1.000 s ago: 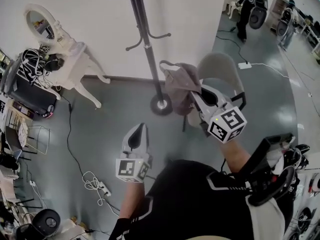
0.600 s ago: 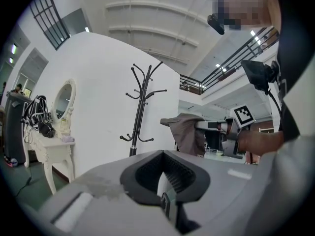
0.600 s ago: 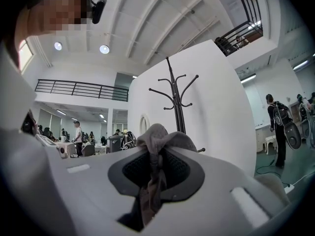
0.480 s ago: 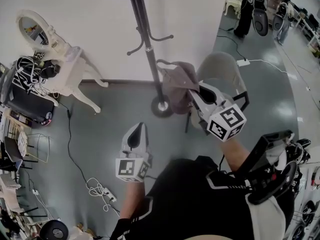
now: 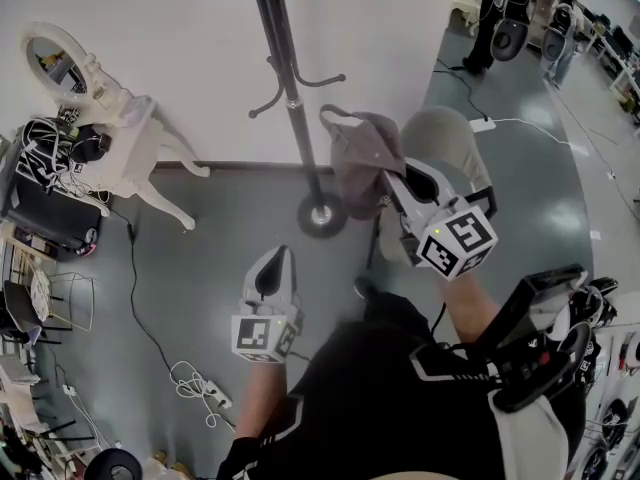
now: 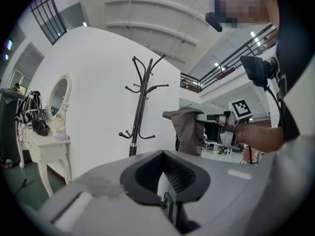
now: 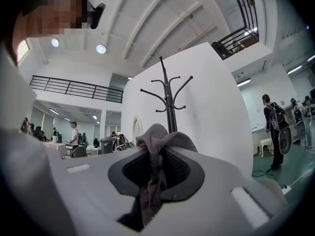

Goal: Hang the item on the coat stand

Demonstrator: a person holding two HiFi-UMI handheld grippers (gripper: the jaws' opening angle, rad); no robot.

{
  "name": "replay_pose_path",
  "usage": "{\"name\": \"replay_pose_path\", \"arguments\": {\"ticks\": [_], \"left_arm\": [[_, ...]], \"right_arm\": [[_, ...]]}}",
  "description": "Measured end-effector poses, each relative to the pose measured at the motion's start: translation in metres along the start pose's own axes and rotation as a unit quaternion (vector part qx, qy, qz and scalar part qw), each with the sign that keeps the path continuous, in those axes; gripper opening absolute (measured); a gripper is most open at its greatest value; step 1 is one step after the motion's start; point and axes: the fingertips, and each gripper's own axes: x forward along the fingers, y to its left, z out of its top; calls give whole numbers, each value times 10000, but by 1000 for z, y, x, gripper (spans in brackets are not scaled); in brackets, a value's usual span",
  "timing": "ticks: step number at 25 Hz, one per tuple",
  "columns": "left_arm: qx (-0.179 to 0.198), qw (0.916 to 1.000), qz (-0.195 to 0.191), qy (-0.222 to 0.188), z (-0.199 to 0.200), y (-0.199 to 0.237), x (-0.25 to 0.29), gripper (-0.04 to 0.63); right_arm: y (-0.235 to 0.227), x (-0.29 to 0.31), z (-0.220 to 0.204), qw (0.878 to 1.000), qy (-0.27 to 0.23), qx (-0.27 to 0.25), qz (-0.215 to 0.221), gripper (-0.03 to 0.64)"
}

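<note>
The black coat stand (image 5: 288, 88) rises against the white wall, its round base (image 5: 322, 216) on the grey floor. My right gripper (image 5: 392, 180) is shut on a grey cloth item (image 5: 358, 160), which hangs from the jaws just right of the pole and does not touch it. In the right gripper view the grey cloth item (image 7: 156, 144) is bunched between the pads, and the coat stand (image 7: 169, 100) is straight ahead. My left gripper (image 5: 280, 255) is held lower and nearer to me, shut and empty. From it I see the coat stand (image 6: 140, 107) and the grey cloth item (image 6: 189, 129).
A white dressing table (image 5: 130, 128) with an oval mirror stands left of the stand. A grey chair (image 5: 445, 133) is behind the held cloth. Cables and a power strip (image 5: 200, 376) lie on the floor at left. People stand far back at right (image 5: 495, 18).
My right gripper has lifted the cloth item slightly and brought it a little closer to the stand. The left gripper has stayed where it was.
</note>
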Motion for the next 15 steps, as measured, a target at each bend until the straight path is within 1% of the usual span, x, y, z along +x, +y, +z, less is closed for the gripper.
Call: {"name": "replay_pose_path", "arguments": {"ticks": [3,5,8,10,13,15], "left_arm": [[20,10000,-10,-22,-11,1,11,29],[25,10000,-16,7,-27,8,18,29],[125,9997,69,210,-67,26,23,29],[145,9993,45,329,-92,34,25,29],[34,9988,56,490,-128,43,30,29],[-38,9972,202,715,-154,52,30,29]], "right_arm": [[-18,5,2,10000,-33,53,-31,51],[-30,10,8,9999,-83,72,-53,51],[-44,20,13,9998,-166,56,-74,51],[-53,27,14,9998,-192,4,-57,51],[-72,38,10,9998,-180,47,-51,51],[-86,45,5,9998,-148,114,-96,51]]}}
